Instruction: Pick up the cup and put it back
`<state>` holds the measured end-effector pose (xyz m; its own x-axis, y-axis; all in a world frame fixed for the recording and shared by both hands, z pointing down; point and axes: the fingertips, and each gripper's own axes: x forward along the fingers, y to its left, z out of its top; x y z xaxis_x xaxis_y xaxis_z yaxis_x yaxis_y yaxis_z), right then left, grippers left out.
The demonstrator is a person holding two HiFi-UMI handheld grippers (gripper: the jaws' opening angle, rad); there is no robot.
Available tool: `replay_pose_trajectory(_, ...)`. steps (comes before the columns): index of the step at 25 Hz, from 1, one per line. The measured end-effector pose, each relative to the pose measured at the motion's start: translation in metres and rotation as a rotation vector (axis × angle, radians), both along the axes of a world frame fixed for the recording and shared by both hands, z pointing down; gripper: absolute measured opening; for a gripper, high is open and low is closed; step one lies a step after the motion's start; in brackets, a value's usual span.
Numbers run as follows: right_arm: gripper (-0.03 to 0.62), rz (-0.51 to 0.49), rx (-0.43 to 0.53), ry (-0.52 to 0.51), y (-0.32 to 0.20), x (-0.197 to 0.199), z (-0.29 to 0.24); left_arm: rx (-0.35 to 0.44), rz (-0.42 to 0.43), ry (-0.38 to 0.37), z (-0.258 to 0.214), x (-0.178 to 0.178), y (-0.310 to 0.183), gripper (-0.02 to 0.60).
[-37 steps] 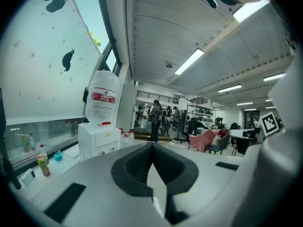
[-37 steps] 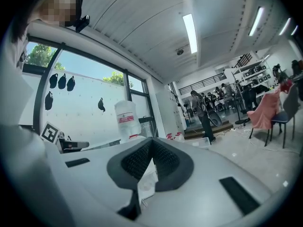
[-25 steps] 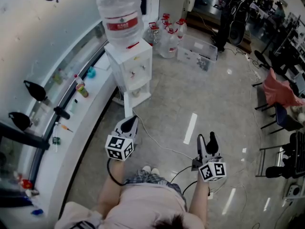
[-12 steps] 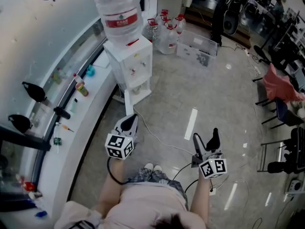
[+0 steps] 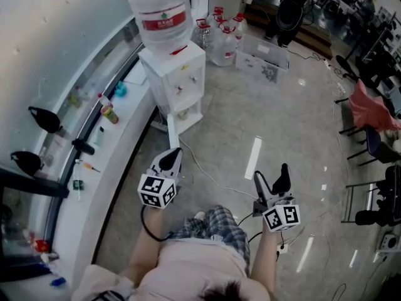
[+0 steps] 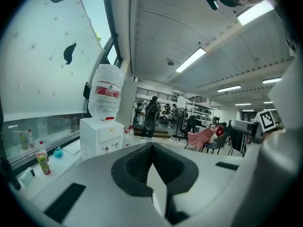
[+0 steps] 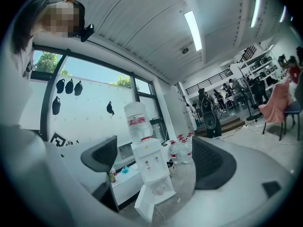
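I cannot make out a cup in any view. My left gripper (image 5: 171,159) is held over the floor in front of the person, its jaws shut with nothing between them (image 6: 151,148). My right gripper (image 5: 270,175) hangs to its right, open, and its jaws have just been opening with nothing between them (image 7: 156,160). Both grippers point at a white water dispenser (image 5: 178,80) with a big bottle (image 5: 156,11) on top. The dispenser also shows in both gripper views (image 6: 99,136) (image 7: 151,167), some way ahead of the jaws.
A long white window ledge (image 5: 125,143) runs along the left with a drink bottle (image 5: 109,115) and small items. Spare water jugs (image 5: 219,42) and a clear bin (image 5: 263,64) stand beyond the dispenser. A cable (image 5: 207,174) lies on the floor. Chairs (image 5: 369,118) stand at the right.
The right gripper's jaws have spread wide apart. The person has stepped forward, one leg now showing ahead, and the dispenser sits slightly nearer. The left gripper stays shut.
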<state>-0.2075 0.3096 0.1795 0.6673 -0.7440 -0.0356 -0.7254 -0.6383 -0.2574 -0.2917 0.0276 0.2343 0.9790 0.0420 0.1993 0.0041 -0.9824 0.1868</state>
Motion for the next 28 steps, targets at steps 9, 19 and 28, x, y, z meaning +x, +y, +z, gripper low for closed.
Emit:
replay_pose_trajectory(9, 0.486, -0.023, -0.005, -0.001, -0.027, 0.037, 0.006, -0.003, -0.027, 0.005, 0.003, 0.027, -0.025, 0.025)
replay_pose_trajectory(19, 0.485, -0.107, 0.007, -0.026, -0.066, 0.130, 0.023, 0.010, -0.114, -0.017, 0.012, 0.088, -0.056, 0.025)
replay_pose_trajectory(28, 0.485, -0.355, -0.004, -0.026, -0.142, 0.292, 0.034, 0.009, -0.348, -0.019, 0.019, 0.194, -0.093, 0.025)
